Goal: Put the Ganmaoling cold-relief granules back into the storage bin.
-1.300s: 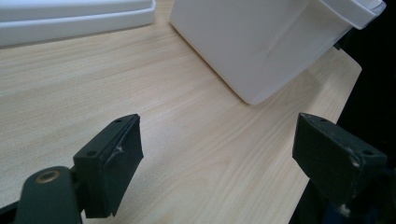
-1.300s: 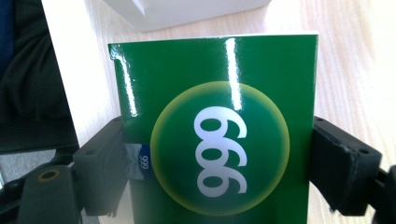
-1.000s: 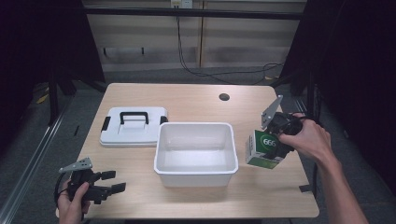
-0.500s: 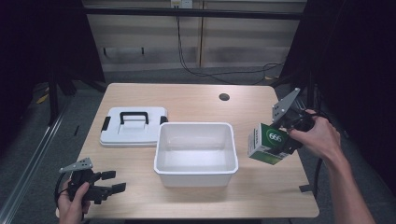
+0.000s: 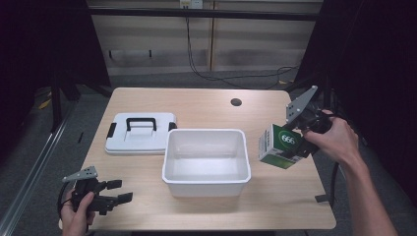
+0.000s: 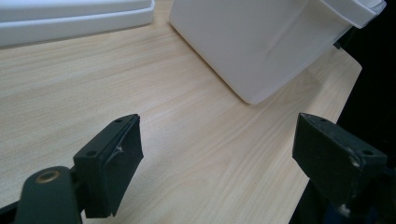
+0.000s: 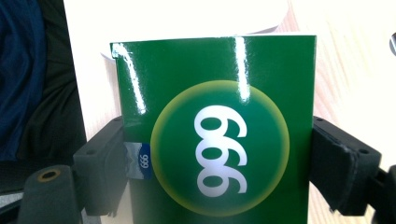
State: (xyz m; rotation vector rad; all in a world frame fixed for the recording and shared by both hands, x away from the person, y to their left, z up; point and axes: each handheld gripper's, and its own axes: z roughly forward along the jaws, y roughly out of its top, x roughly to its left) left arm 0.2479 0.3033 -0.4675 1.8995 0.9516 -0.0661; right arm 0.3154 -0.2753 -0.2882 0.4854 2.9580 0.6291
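Compared with a second ago, the right gripper point(image 5: 295, 142) has carried the green carton point(image 5: 279, 146) a bit up and toward the far side, so it now hangs tilted in the air just off the right wall of the white bin point(image 5: 206, 156), not touching it and not over the opening. Its jaws are clamped on the carton's two sides, and in the right gripper view the "666" face point(image 7: 219, 140) sits squarely between them. Left gripper point(image 5: 110, 192) hasn't budged: it sits at the near left corner of the surface point(image 5: 196, 105), jaws spread wide with nothing between them, just bare wood ahead and the bin's near corner point(image 6: 261, 51) further off. White lid with the black handle point(image 5: 140, 132) lies flat just left of the bin, close to its wall. Plenty of open wood behind the bin, around the round hole point(image 5: 236, 102), plus a strip to the right under the carton before the edge.
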